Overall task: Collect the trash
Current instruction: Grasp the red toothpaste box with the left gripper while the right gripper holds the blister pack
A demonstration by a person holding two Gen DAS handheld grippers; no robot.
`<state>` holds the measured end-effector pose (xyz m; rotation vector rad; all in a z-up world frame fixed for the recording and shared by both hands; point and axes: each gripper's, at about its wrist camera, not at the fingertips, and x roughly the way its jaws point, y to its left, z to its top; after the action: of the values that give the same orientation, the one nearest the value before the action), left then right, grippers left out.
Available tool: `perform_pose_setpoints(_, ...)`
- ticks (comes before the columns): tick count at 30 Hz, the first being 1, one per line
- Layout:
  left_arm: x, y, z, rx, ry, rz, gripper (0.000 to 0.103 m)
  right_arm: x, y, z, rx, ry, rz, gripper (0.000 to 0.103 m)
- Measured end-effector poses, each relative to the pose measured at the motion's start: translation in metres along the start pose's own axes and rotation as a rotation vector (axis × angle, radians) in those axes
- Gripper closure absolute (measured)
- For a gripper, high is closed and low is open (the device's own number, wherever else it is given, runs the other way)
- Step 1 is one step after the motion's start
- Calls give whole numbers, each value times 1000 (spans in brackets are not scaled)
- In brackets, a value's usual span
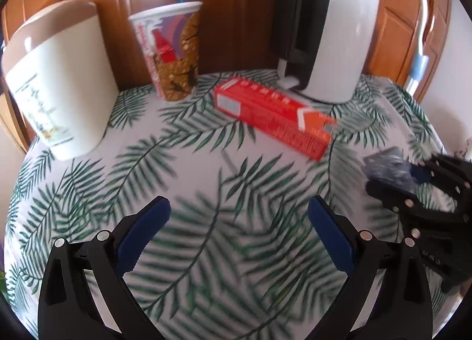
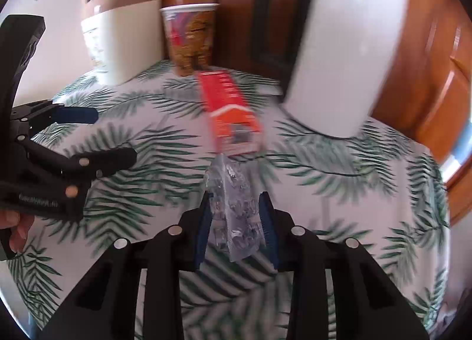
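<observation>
Left wrist view: The left tongs (image 1: pixel 239 216) hang over the counter (image 1: pixel 183 163), which is covered in a white cloth with a green fern print. Their blue pads (image 1: pixel 141 233) stand wide apart with nothing between them. At the far edge of the counter stand a cream bin (image 1: pixel 59 80), a printed paper cup (image 1: pixel 174 51) and a white pedal bin (image 1: pixel 333 30) with a black hinge column. A red carton (image 1: pixel 274 117) lies flat on the cloth in front of the pedal bin, slanting from the cup side toward the right. At the right edge of the view, the right tongs (image 1: pixel 413 177) are clamped on a crumpled clear plastic wrapper (image 1: pixel 386 167).

Right wrist view: The right tongs (image 2: pixel 236 222) hold the clear plastic wrapper (image 2: pixel 233 207) between their blue pads (image 2: pixel 267 222); the wrapper's upper end projects beyond the tips and its lower end hangs behind them. The red carton (image 2: pixel 230 113) lies just beyond the wrapper, with the pedal bin (image 2: pixel 345 54) to its right and the paper cup (image 2: pixel 191 36) and cream bin (image 2: pixel 124 33) farther back. At the left, the left tongs (image 2: pixel 109 136) stand apart, gripped by a hand (image 2: pixel 17 231) at the frame edge.
</observation>
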<state>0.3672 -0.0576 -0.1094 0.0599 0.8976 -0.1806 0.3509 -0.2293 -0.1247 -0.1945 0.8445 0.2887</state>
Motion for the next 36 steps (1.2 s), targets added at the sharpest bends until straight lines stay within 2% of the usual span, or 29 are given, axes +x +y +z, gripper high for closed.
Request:
perform_pose_setpoints(7,32,-35,51,-70,25,-4,6,-2,-26,-9,70,-33,-25,75)
perform_pose_setpoints(14,73,-59,82,-108,76,69,6,-3,-25,-7,71,-35,-11,76)
perform_pose_setpoints(21,93,-45,69,-102,121,126,5,-4,-26,-8,76,-38,11,75)
perform_pose_setpoints(24,89,-30,63,-136,110,97,6,-4,-25,-8,76,-43,10,75)
perform_pose_setpoints(26,80,-27,62,-130,73,73,6,-6,-25,-7,78,-46,9,75)
perform_pose_setpoints(29,71,-29,68,-98,23,109,6,-5,-27,-8,79,-45,9,75)
perform_pose_setpoints(33,82,-35,78,-102,24,130,6,-4,-26,-7,77,-42,6,75)
perform_pose_setpoints(34,85,-37,80,-94,20,143,11,-4,-26,-7,77,-41,5,75)
perform_pose_setpoints(36,87,-44,80,-62,18,176,27,-3,-26,-7,76,-39,6,75)
